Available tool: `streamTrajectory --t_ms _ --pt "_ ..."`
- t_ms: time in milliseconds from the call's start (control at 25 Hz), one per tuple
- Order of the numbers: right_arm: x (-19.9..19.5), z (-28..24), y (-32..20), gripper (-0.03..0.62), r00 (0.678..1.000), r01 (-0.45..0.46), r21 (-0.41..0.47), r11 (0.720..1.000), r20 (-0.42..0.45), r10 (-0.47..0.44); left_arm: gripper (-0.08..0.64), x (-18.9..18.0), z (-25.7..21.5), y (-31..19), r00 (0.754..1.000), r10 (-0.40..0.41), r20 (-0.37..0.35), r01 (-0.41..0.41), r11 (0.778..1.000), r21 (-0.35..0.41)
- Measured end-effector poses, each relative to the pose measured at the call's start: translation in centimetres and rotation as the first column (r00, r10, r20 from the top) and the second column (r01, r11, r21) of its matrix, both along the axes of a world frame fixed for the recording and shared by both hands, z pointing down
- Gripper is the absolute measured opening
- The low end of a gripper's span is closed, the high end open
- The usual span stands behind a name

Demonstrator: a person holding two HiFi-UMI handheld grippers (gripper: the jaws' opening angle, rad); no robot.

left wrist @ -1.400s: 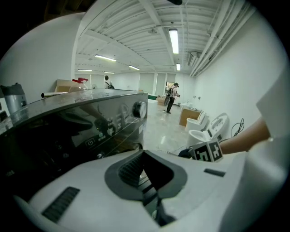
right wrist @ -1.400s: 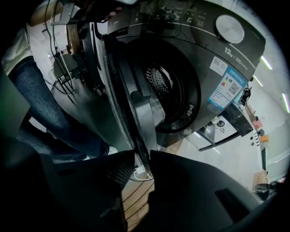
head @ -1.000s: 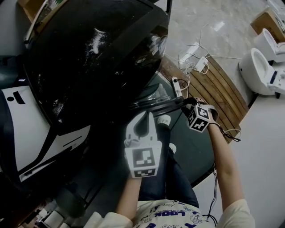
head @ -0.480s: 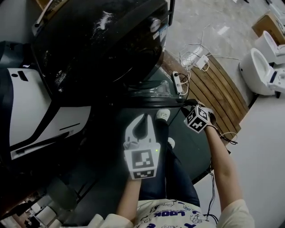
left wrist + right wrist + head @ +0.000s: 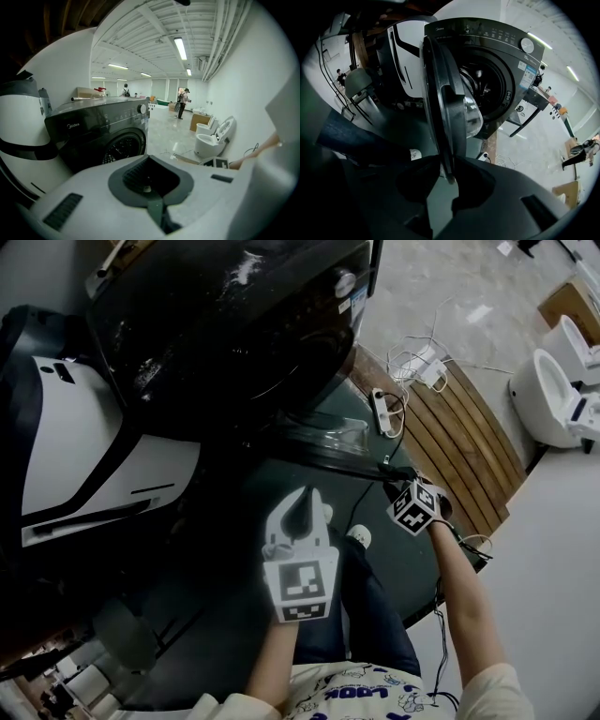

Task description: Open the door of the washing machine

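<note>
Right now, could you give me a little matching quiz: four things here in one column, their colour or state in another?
1 washing machine door
2 left gripper
3 right gripper
4 toilet

A white, standing on the floor
B shut, empty
C swung open
D gripping a door's rim

Pairs: 1-C, 2-B, 3-D, 4-A. The right gripper's jaws have just been closing on that rim.

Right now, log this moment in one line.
washing machine door: open | right gripper: shut on its rim | left gripper: shut, empty
</note>
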State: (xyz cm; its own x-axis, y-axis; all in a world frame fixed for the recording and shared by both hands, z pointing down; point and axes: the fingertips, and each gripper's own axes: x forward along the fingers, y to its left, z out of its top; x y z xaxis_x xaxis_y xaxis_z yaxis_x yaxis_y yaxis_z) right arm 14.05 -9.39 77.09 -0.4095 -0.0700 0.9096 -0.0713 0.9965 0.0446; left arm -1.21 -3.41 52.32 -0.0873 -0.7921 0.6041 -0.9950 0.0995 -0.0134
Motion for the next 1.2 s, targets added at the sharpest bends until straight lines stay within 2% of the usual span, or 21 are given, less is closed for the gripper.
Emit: streamTrajectory --t_ms 200,840,1200 --pt "0.1 0.1 2.6 0.106 0.999 -0.043 0.007 0.999 0.014 0.043 0.0 -0.7 0.1 1.3 1.0 0.006 -0.004 -0.006 1.0 -0.006" --pt "0.0 0.4 11.8 0.101 0.973 -0.231 -0.037 0.972 0.015 0.232 0.0 -1.0 -0.1 4.1 0.983 0.18 -0.027 -0.18 0.984 -0.001" --pt "-0.5 0.4 15.1 0.1 0.954 -0.297 -0.056 0.953 0.022 0.299 0.0 -1.0 0.1 5.5 0.969 0.244 -0.037 -0.244 0.97 -0.003"
